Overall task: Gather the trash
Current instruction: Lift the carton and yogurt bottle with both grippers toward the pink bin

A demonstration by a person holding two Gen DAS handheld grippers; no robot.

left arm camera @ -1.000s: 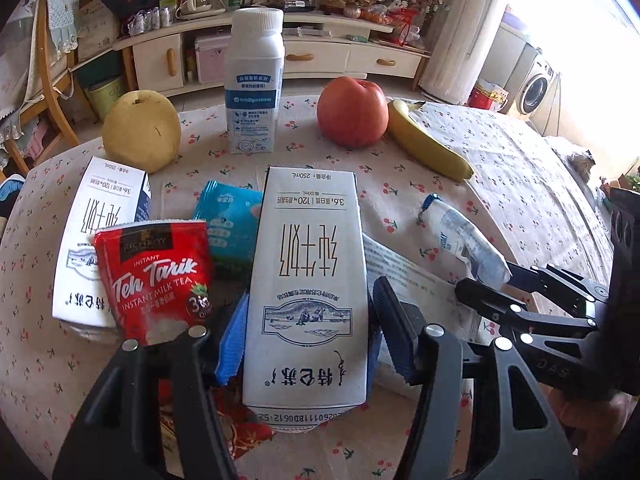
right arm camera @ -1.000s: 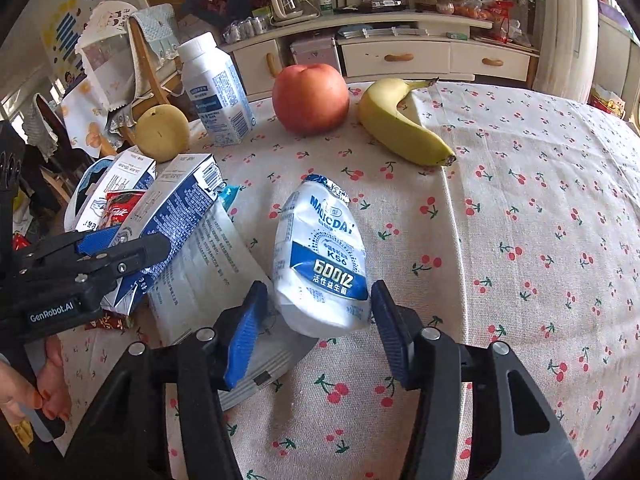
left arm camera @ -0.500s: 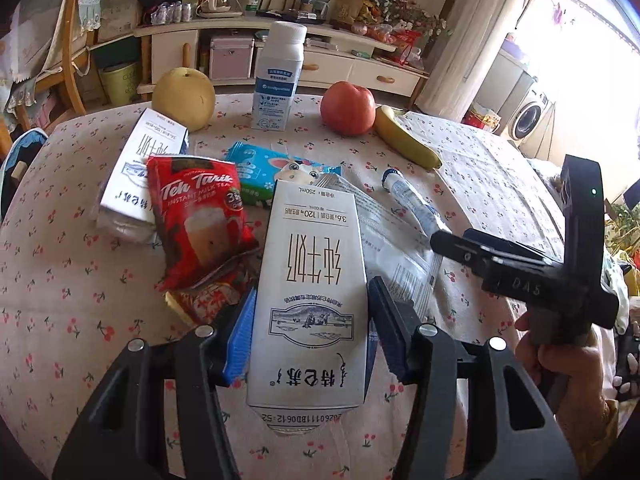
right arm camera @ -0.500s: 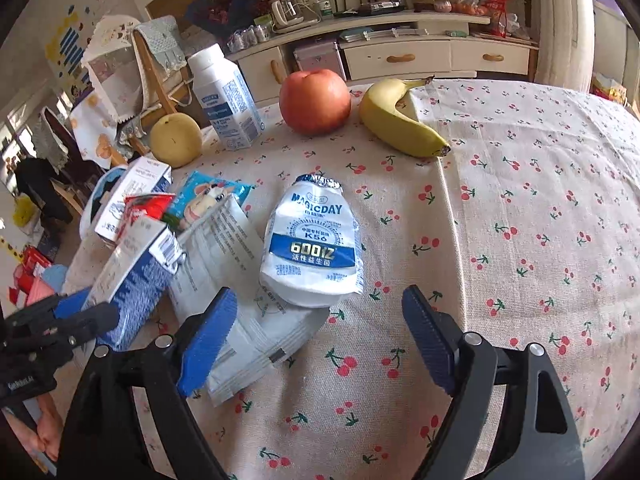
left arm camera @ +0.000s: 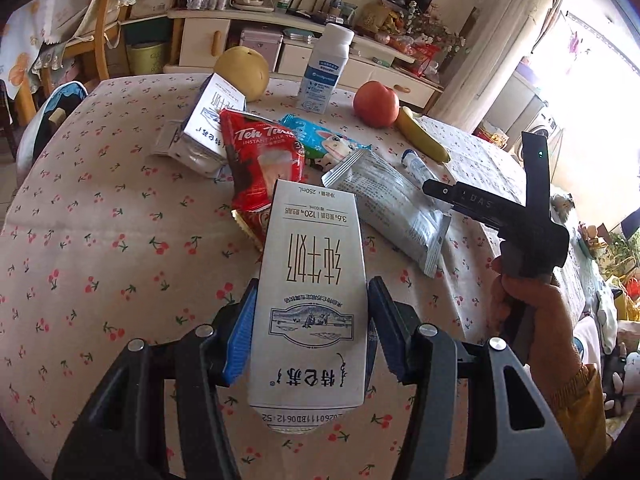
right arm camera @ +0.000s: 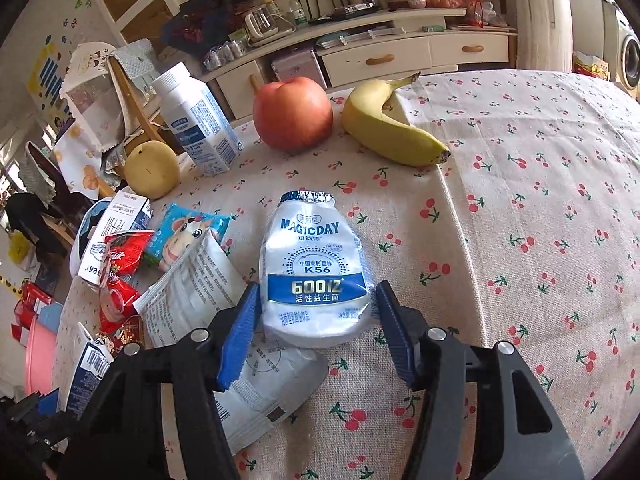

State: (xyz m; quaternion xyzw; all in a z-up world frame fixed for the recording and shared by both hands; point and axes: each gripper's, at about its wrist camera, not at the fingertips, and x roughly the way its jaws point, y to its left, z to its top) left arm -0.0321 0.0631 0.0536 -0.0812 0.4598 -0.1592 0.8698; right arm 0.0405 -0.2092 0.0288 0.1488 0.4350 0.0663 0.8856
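Observation:
My left gripper (left arm camera: 313, 284) is shut on a white milk carton (left arm camera: 312, 280), which it holds above the cherry-print tablecloth (left arm camera: 100, 240). Behind it lie a red Teh Tarik sachet (left arm camera: 260, 164), a second milk carton (left arm camera: 210, 124), a blue cow wrapper (left arm camera: 320, 142) and a silver packet (left arm camera: 396, 204). My right gripper (right arm camera: 318, 286) straddles a squashed white Magicday bottle (right arm camera: 314, 264) that lies partly on the silver packet (right arm camera: 192, 284). Its jaws are closing, and the blue pads (right arm camera: 240, 324) stand just off the bottle's sides.
At the back of the table are a pear (left arm camera: 242, 72), an upright white bottle (left arm camera: 326, 70), an apple (right arm camera: 292, 114) and a banana (right arm camera: 390, 134). A pink tub (right arm camera: 38, 354) sits below the table's left edge. Chairs and a low cabinet (left arm camera: 248, 36) stand beyond.
The left gripper has drawn the milk carton back from the pile toward the table's near side. The right gripper's jaws spread wide, then came back in around the Magicday bottle.

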